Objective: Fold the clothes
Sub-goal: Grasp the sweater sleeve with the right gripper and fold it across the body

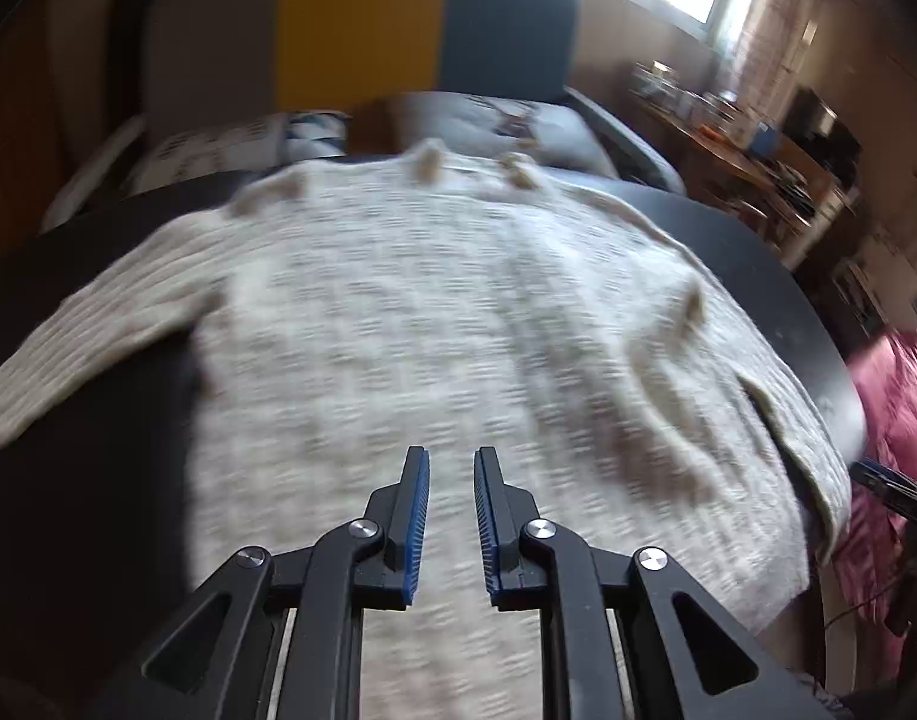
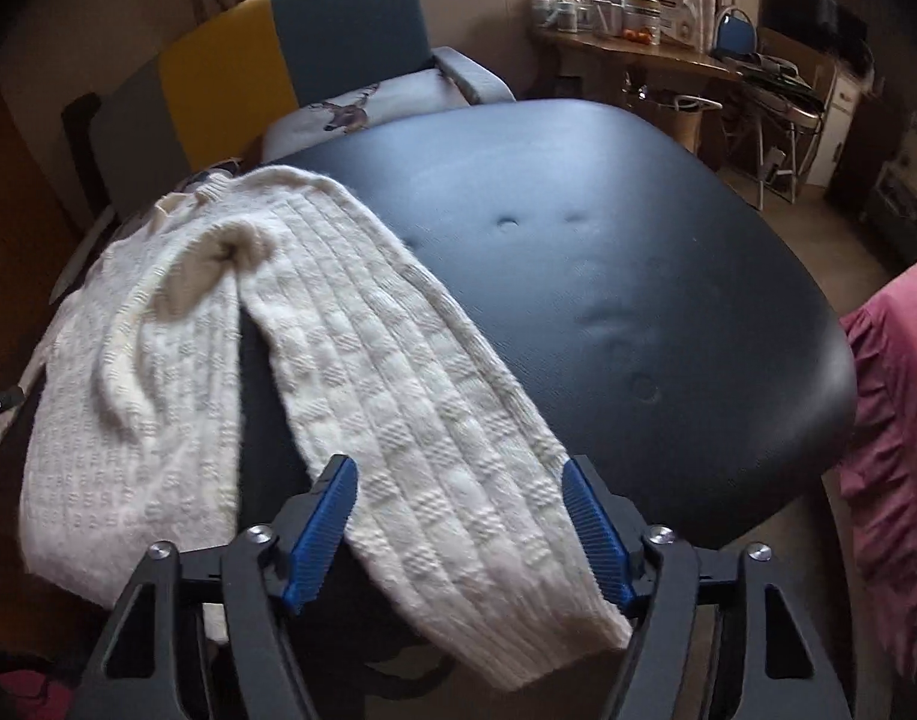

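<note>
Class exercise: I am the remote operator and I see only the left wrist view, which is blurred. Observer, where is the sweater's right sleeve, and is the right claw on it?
Observer: The sleeve lies flat, running diagonally across the dark table.
Operator: And the right claw?
Observer: The right claw is wide open, its blue pads either side of the sleeve near the cuff, not closed on it.
Operator: Anything beside the table?
Observer: A pink cloth sits by the table's right edge.

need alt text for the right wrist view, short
A cream knit sweater lies on a black padded table, one sleeve running between the wide-open blue pads of the right claw. A yellow and blue chair stands behind.
</note>
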`<act>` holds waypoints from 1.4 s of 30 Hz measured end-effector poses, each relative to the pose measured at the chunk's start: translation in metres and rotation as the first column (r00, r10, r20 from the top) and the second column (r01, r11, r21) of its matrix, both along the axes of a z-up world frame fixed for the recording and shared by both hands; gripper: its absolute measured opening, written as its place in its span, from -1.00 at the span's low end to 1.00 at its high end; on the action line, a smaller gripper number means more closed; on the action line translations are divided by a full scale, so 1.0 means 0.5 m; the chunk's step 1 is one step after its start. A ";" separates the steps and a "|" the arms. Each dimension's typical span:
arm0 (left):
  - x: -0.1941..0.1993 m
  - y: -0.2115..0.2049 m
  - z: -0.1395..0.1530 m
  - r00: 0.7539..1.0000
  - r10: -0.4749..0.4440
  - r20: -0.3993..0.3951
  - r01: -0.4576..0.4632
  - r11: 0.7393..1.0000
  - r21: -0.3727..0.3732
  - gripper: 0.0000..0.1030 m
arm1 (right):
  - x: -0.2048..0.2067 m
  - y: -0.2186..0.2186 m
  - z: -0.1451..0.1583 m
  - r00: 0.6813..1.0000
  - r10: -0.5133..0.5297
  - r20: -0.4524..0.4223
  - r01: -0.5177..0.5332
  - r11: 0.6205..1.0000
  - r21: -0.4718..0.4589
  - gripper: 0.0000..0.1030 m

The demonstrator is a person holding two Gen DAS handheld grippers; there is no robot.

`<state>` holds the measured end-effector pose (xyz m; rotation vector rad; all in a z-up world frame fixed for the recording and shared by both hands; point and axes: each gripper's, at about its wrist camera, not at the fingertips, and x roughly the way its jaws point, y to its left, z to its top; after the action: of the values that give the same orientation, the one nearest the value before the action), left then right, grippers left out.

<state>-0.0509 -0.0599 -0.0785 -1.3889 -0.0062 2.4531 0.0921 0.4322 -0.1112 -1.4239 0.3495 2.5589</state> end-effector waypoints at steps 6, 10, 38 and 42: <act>-0.007 0.176 0.013 0.974 -0.226 -0.028 0.225 0.974 -0.024 -0.72 | -0.020 -0.002 -0.049 0.998 0.027 0.061 -0.031 0.997 0.069 -0.14; -0.017 0.309 0.018 0.924 -0.377 -0.061 0.376 0.926 -0.031 -0.72 | -0.028 -0.005 -0.054 0.997 0.044 0.070 -0.052 0.992 0.117 -0.73; -0.137 0.715 -0.117 0.717 -0.693 0.080 0.696 0.718 -0.024 -1.00 | -0.065 0.051 -0.003 0.998 0.006 0.062 -0.023 0.962 0.272 -0.74; -0.162 0.747 -0.085 0.733 -0.679 0.038 0.679 0.734 0.020 -1.00 | -0.098 0.095 0.047 0.999 -0.024 0.026 0.013 0.934 0.356 -0.75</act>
<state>-0.1321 0.3134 -0.1212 -1.1585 0.4168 1.7956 0.0430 0.4794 -0.0874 -1.3118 -0.1050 2.4222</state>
